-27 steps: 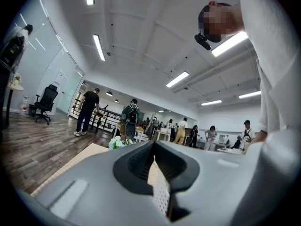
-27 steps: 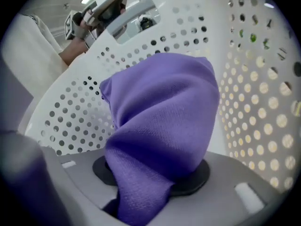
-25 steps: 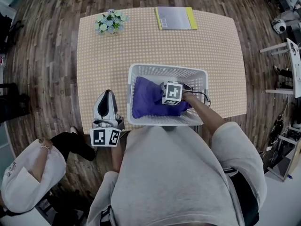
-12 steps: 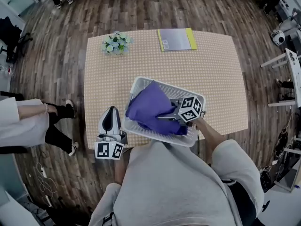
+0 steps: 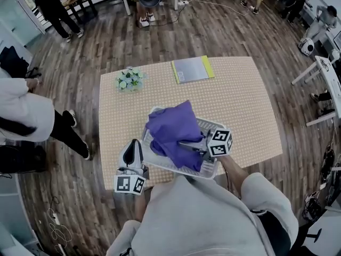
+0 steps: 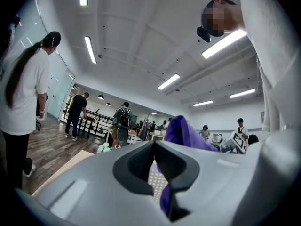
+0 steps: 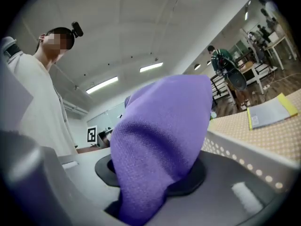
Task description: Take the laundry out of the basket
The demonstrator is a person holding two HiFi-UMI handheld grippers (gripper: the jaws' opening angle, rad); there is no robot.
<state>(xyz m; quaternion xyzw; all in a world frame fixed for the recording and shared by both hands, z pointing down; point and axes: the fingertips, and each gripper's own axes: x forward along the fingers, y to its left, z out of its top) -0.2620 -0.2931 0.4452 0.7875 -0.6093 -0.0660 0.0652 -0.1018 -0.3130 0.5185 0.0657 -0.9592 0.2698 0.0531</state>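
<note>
Right gripper (image 5: 185,145) clamped tight on purple cloth (image 5: 173,126), cloth held up above white perforated basket (image 5: 211,125), basket on dotted table (image 5: 242,97), left gripper (image 5: 131,146) just beside basket, jaws narrowly apart, empty.

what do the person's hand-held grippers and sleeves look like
Both the left hand-held gripper and the right hand-held gripper have pale grey bodies with dark pads, each carrying a cube of black-and-white square markers. The person wears a light grey long-sleeved top.
</note>
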